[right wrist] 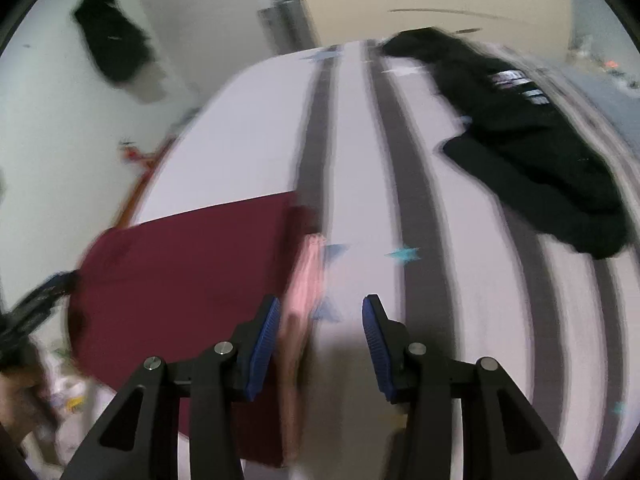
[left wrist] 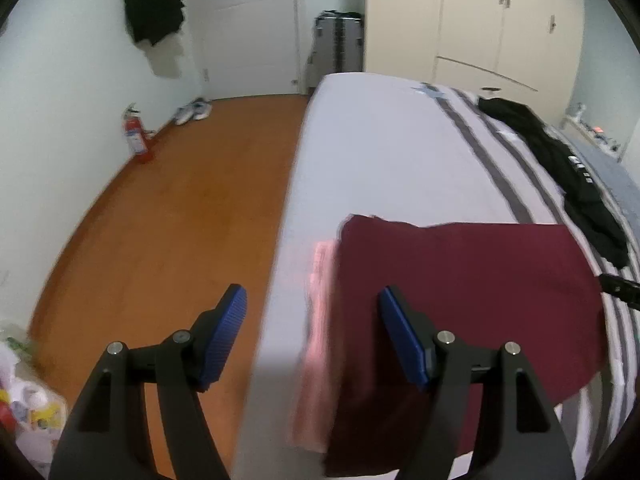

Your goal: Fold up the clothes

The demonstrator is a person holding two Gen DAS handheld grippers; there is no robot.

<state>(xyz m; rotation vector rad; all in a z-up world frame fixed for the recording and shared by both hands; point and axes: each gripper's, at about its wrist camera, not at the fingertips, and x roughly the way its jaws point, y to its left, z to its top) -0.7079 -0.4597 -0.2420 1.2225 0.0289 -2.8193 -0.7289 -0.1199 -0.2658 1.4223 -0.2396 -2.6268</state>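
- Both tongs are empty: my left tongs [left wrist: 312, 340] gape wide, my right tongs [right wrist: 320, 344] stand half open, nothing between the pads.
- Just beyond them the folded maroon garment [left wrist: 460, 292] lies on a pink garment [left wrist: 316, 320] at the bed's [left wrist: 400, 152] near left edge.
- Next, I judge, comes the crumpled black garment [right wrist: 532, 136], far right; grip its corners, spread it flat first.

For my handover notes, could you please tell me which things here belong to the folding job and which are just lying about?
Job:
- maroon garment, folded on the bed
- pink garment underneath
- black garment, unfolded

Lying about:
- fire extinguisher
- shoes
- suitcase
- dark clothes hanging on the wall
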